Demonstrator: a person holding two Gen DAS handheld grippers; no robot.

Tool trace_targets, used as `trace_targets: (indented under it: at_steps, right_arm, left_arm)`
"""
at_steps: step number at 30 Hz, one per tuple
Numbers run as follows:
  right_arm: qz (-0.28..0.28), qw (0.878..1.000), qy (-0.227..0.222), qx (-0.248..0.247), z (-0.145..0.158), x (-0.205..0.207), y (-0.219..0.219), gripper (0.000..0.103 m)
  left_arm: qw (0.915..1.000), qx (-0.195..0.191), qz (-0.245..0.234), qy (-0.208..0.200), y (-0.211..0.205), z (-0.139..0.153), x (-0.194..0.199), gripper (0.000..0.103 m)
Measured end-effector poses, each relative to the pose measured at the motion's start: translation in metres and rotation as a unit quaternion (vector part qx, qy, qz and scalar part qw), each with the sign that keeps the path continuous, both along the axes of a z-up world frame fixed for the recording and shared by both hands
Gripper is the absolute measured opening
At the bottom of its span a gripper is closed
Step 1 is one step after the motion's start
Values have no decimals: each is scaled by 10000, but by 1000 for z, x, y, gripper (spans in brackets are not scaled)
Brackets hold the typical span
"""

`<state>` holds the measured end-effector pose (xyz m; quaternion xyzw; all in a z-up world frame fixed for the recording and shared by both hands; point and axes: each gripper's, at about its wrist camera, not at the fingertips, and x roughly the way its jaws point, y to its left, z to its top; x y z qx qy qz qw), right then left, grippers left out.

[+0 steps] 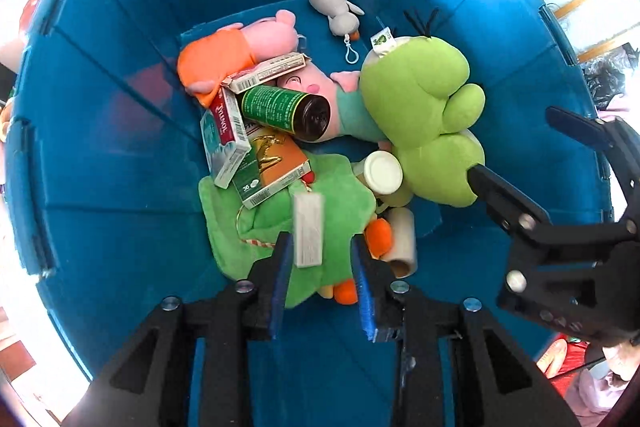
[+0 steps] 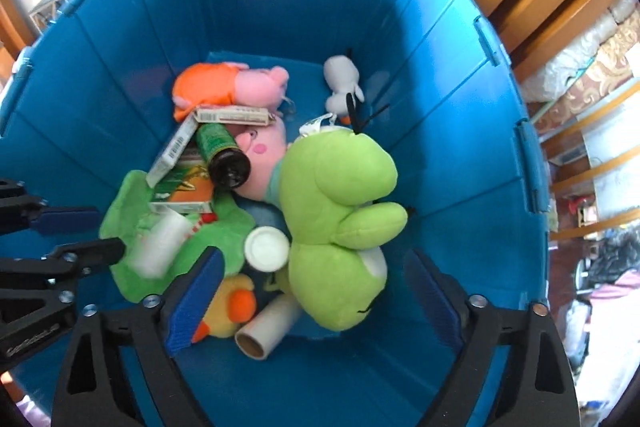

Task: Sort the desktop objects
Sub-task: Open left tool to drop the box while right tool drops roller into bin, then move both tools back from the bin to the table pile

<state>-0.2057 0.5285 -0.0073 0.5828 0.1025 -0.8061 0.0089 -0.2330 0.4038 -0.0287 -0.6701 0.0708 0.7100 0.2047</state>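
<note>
left claw (image 1: 320,255) stood parted, pads clear of blurred white box (image 1: 308,231) | bin (image 1: 120,107) held toys | right claw (image 1: 516,155) at 3 o'clock

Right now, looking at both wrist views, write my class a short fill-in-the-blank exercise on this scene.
1. All the toys and boxes lie inside a ___ bin.
2. The dark bottle has a ___ label.
3. The round jar lid is ___.
4. The small duck keychain is ___.

Missing words: blue; green; white; grey
</note>
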Motion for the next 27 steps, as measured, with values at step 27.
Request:
trace_targets:
  at_steps: [27]
  right_arm:
    - [560,9605,1872,-1984,77,79,-118,103]
  left_arm:
    - [8956,34,1606,4148,-240,114,129,47]
